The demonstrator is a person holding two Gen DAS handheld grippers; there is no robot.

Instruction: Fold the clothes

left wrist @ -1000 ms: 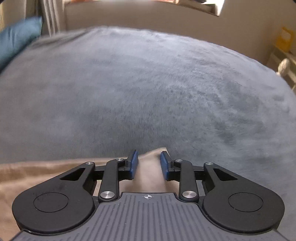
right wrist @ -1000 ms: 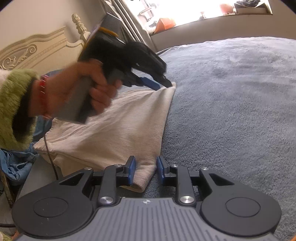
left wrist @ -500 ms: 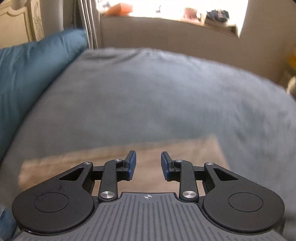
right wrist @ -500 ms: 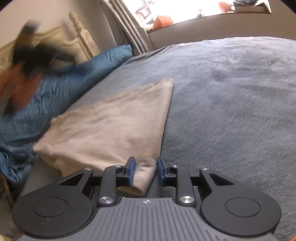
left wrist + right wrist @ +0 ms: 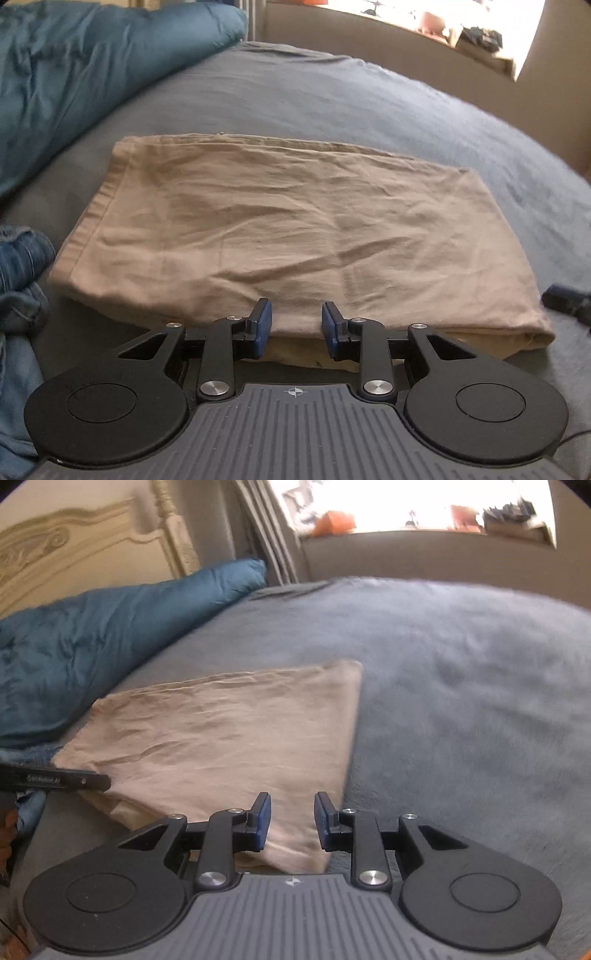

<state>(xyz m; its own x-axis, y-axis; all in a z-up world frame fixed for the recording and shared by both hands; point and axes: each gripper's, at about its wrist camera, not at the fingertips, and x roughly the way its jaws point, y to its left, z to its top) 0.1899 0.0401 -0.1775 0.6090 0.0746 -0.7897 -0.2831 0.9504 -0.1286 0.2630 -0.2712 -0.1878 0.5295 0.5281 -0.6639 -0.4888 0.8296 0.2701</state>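
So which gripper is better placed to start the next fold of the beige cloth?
Probably the right gripper: its open fingers straddle the near corner of the beige cloth. The left gripper, also open, faces mid-edge, away from any corner.

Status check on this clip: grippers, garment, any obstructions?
Left hand-held gripper and right hand-held gripper both open, empty. Tan garment folded flat on grey blanket. Denim pile beside it, not blocking.

Both claws are just hanging low with nothing pinched. Left claw [image 5: 297, 328] has its blue pads [image 5: 263, 326] spread apart, right claw [image 5: 291, 821] same deal, jaws parted, pointing forward and slightly down.
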